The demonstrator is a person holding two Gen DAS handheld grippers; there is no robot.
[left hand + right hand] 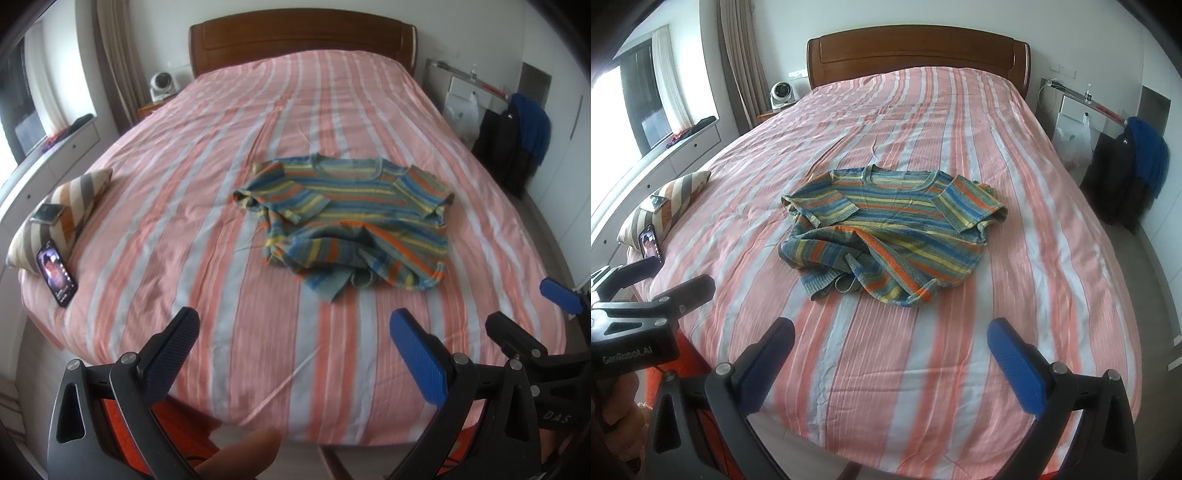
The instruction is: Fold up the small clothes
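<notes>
Hovering at bed's foot | left gripper (295, 354) and right gripper (892, 360) both spread, empty | striped shirt (347, 218) rumpled mid-bed (184, 166), hem bunched, needs flattening first

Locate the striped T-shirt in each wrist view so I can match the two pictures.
Left wrist view: the striped T-shirt lies right of centre on the bedspread, neckline toward the far end.
Right wrist view: the striped T-shirt lies near the centre, slightly left.
Shared landmark: the wooden headboard stands beyond the shirt in both views.
</notes>
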